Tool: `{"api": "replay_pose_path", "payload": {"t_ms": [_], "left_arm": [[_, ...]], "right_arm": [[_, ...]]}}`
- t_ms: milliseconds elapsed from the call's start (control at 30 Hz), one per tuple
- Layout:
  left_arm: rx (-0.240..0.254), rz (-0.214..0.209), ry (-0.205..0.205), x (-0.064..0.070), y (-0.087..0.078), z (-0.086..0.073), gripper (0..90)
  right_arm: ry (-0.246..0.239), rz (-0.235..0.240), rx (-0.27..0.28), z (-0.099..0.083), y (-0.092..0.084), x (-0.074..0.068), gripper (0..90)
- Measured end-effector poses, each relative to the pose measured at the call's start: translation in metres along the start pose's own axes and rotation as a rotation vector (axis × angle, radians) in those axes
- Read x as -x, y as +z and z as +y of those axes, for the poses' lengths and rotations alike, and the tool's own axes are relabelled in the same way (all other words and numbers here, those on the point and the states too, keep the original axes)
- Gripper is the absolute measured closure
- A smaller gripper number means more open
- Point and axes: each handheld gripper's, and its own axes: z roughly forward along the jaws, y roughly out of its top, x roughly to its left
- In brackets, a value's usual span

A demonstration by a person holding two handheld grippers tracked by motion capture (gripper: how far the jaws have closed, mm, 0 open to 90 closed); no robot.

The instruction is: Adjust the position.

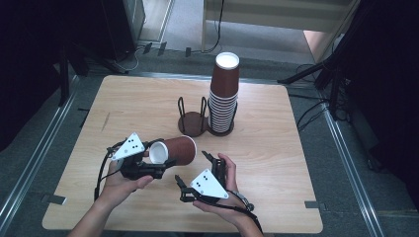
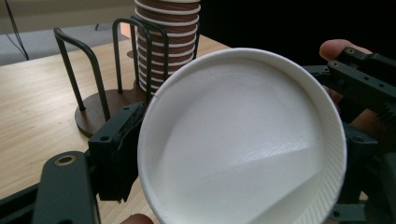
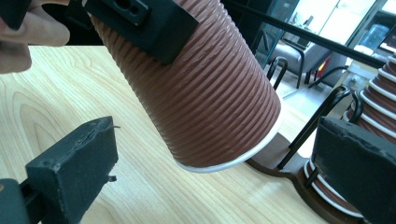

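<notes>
A brown ribbed paper cup (image 1: 178,149) lies on its side above the table. My left gripper (image 1: 159,154) is shut on it near the rim. In the left gripper view the cup's white inside (image 2: 243,140) faces the camera between the jaws. My right gripper (image 1: 191,168) is open just in front of and to the right of the cup. In the right gripper view its pads (image 3: 77,168) stand wide apart below the cup's ribbed wall (image 3: 210,93) without touching it. A tall stack of brown cups (image 1: 225,94) stands in a wire holder.
An empty wire cup holder (image 1: 192,121) on a dark round base stands left of the stack, just behind the held cup. The wooden table (image 1: 276,148) has bare room on both sides. Dark stands and cables surround the table on the floor.
</notes>
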Motion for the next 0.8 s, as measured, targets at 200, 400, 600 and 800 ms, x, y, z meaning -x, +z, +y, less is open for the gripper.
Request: {"api": "replay_pose_path", "payload": {"t_ms": [200,400,600,800], "left_arm": [[0.039,0.016,-0.014,-0.005,-0.003,-0.004,21.4],[0.095,0.041,-0.027,-0.012,-0.011,-0.002,21.5],[0.161,0.045,-0.022,-0.011,-0.012,-0.001,21.4],[0.206,0.068,-0.011,-0.011,-0.011,-0.003,21.3]], "right_arm": [[0.054,-0.005,0.018,0.005,0.000,0.006,1.0],[0.110,-0.011,0.032,0.008,-0.001,0.008,1.3],[0.211,-0.043,0.024,0.010,-0.002,0.010,6.5],[0.340,-0.028,0.028,0.012,-0.005,0.018,8.8]]}}
